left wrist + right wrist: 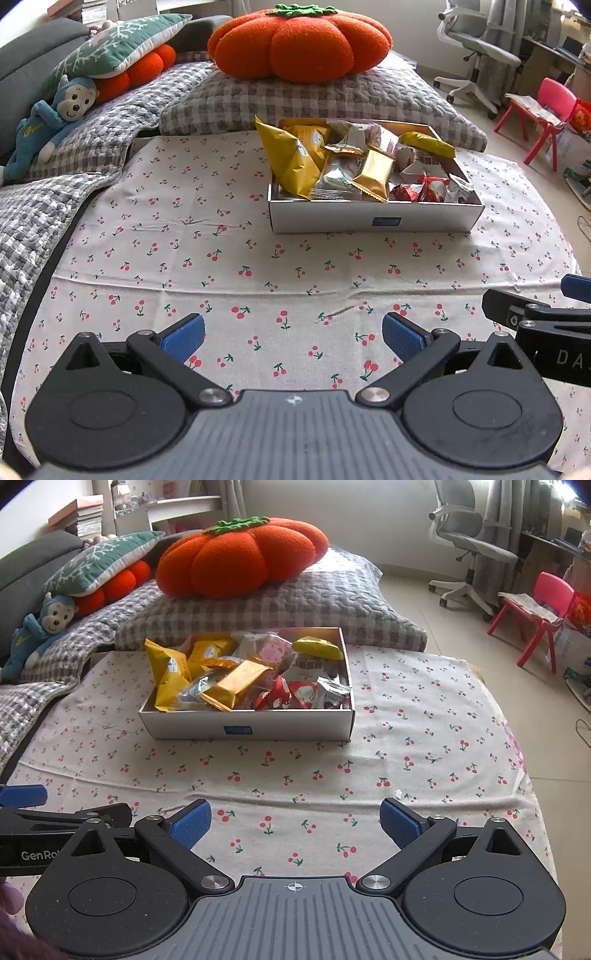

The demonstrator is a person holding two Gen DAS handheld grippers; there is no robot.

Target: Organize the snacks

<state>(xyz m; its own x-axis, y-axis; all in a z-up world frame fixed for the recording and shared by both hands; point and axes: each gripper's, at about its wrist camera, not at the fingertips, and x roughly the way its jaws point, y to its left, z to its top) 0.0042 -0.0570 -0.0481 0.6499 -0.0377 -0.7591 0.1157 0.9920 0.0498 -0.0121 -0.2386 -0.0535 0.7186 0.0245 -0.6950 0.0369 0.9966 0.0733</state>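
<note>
Many wrapped snacks fill the white cardboard box [373,218], a shallow rectangle standing on the cherry-print cloth [221,258]. We see crinkled yellow foil bags [291,162] at its left end, a glossy gold packet [373,173] leaning across the middle, small red wrappers [424,190] toward its right front corner and a yellow-green pouch [428,144] at the back; wrappers lower in the heap are overlapped and hard to make out. A small blue label sits on the box's front wall, too small to read.

Behind the box lies a quilted grey checked pillow [314,99] carrying a plush orange pumpkin cushion [299,40]. Left of the box, well apart, a blue stuffed monkey [51,122] rests on the checked blanket under a green snowflake cushion [118,44]. Right of it, on the floor, stand a pink plastic chair [546,110] and a grey office chair [476,48].

In front of the box, our left tool [293,338] hovers over the cloth with its ribbed blue pads spread wide and empty; our right tool [295,821] is spread likewise, holding nothing.
</note>
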